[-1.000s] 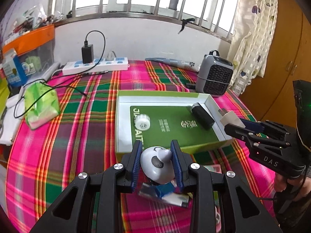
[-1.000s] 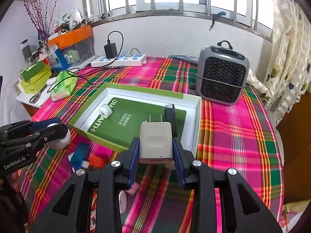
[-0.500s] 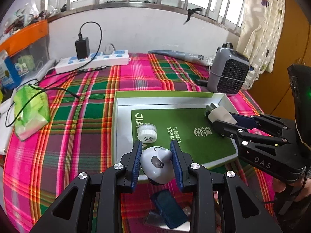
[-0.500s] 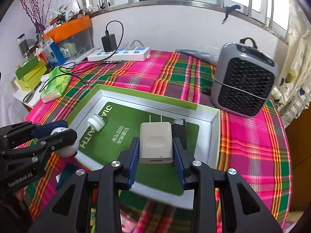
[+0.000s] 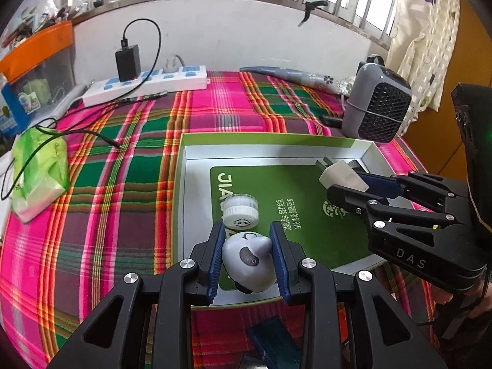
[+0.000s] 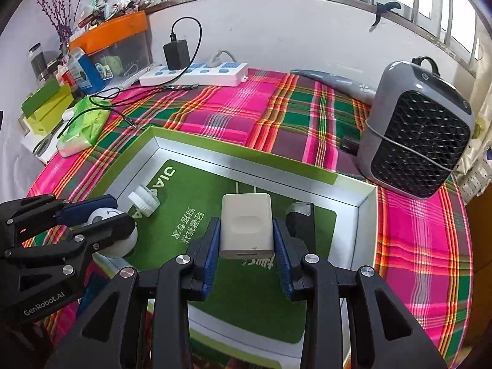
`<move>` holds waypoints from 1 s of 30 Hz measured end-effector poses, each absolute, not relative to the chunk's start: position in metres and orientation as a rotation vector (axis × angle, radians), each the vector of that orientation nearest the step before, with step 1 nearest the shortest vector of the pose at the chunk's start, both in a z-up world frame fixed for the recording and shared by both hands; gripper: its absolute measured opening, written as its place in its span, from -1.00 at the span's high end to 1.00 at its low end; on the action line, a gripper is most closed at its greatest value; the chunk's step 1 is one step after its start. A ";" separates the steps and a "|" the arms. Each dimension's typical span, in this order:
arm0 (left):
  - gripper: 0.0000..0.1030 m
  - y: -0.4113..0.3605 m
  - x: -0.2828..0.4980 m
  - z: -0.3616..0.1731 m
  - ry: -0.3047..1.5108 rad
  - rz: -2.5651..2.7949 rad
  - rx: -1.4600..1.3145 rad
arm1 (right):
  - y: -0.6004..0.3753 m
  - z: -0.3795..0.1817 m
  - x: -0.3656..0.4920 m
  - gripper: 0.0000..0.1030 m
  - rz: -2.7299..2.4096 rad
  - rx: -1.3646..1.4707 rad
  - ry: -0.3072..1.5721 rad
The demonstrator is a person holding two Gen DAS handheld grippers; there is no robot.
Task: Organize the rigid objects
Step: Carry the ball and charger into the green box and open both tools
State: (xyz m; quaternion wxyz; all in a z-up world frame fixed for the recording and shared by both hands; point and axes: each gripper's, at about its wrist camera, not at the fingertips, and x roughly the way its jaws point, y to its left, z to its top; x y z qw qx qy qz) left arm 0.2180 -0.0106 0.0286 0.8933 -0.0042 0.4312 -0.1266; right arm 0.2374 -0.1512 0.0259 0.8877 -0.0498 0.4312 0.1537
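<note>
My blue fingers of the left gripper are pinching a small white-and-grey rounded gadget at the lower centre of the left wrist view, and both pads press on its sides. It hangs over the near edge of the open box, which has a green rim, white inner walls and a green printed card on its floor. Just above the gadget in that frame lies a little white ribbed cap, resting on the card — the two look close, but I cannot tell if they touch. In the right wrist view, the right gripper pinches a white wall charger between its blue pads, at the centre of the frame, with the two metal prongs pointing away toward the far wall of the box. The charger is over the card, and right of it a black object lies inside the box. The box stands on a pink-and-green plaid cloth. At the upper right of the right wrist view stands a grey heater — outside the box. A white power strip lies at the upper centre, near the wall, and a green packet is at the left of the left wrist view.
</note>
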 end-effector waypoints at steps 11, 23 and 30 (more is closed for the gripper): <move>0.44 -0.012 0.224 0.022 0.910 -0.256 -0.003 | -0.145 0.015 0.245 0.32 0.340 -0.112 0.918; 0.44 -0.011 0.226 0.020 0.913 -0.256 -0.009 | -0.144 0.007 0.250 0.32 0.352 -0.110 0.929; 0.43 -0.012 0.228 0.019 0.914 -0.256 -0.007 | -0.143 0.007 0.249 0.32 0.358 -0.110 0.926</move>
